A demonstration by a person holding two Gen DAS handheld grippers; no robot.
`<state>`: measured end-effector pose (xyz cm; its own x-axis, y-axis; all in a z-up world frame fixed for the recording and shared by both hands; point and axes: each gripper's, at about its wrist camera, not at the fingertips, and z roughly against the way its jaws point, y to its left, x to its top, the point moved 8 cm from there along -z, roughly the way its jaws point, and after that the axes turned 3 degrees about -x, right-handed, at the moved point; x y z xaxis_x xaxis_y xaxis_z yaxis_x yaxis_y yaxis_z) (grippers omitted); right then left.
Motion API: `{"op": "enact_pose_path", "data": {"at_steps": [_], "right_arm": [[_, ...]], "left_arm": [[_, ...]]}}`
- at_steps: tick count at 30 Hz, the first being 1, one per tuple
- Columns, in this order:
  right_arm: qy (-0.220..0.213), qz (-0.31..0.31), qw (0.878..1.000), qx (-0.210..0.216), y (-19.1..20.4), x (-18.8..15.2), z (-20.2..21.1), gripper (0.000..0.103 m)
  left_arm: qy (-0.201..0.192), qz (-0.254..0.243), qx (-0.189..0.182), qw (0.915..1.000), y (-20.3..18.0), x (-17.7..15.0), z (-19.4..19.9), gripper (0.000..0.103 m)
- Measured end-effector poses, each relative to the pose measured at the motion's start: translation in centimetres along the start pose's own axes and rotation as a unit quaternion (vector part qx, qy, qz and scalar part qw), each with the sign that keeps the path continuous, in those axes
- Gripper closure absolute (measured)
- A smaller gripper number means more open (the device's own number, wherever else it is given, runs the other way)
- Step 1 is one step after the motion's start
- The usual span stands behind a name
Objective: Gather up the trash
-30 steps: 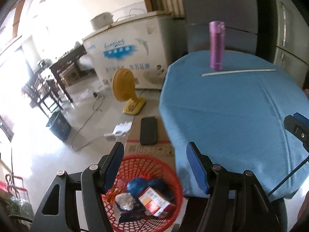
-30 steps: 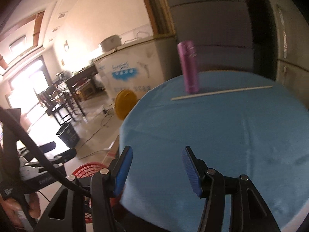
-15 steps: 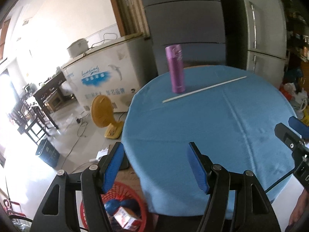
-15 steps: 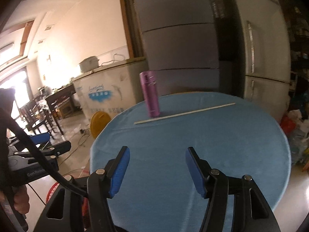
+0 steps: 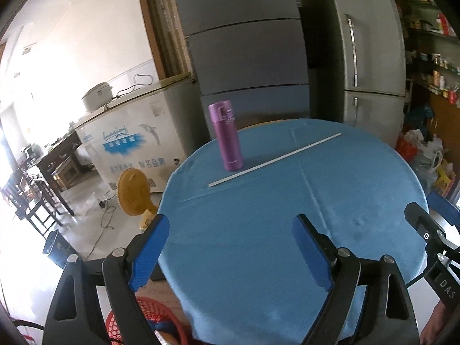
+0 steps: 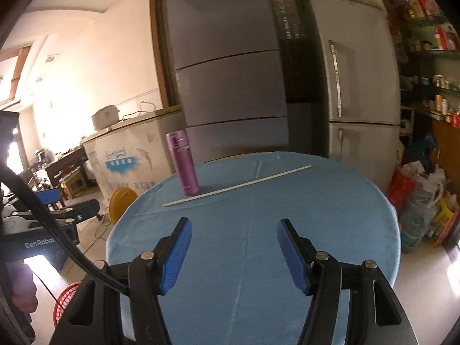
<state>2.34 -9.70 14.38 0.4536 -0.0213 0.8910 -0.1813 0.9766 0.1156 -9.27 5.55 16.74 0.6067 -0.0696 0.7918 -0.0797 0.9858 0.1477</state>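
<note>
Hovering over near edge of round table (image 5: 359,178) with blue cloth: left gripper (image 5: 230,247), jaws opening, wide apart, nothing between them. Right gripper (image 6: 234,251) also over cloth, jaws parted, empty. Purple bottle (image 5: 225,138) upright near far left edge; long white stick (image 5: 273,161) lying just beside its base. Red basket (image 5: 161,320) on floor below table's near-left edge, trash inside, mostly hidden.

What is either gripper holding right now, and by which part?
Nothing is held. The left gripper has its jaws opening over bare blue tablecloth, and the right gripper is empty too.
</note>
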Motion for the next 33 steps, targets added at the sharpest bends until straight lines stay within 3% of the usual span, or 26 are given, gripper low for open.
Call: {"op": "enact_pose_path", "data": {"at_steps": [8, 33], "right_arm": [[-0.01, -0.005, 0.999, -0.03, -2.3, 1.3, 0.3, 0.036], [-0.014, -0.002, 0.998, -0.066, -0.9, 3.0, 1.6, 0.035]], "left_arm": [[-0.012, -0.005, -0.021, 0.9997, -2.0, 1.8, -0.5, 0.014], [-0.036, 0.007, -0.035, 0.9987, -1.1, 2.2, 0.8, 0.013]]}}
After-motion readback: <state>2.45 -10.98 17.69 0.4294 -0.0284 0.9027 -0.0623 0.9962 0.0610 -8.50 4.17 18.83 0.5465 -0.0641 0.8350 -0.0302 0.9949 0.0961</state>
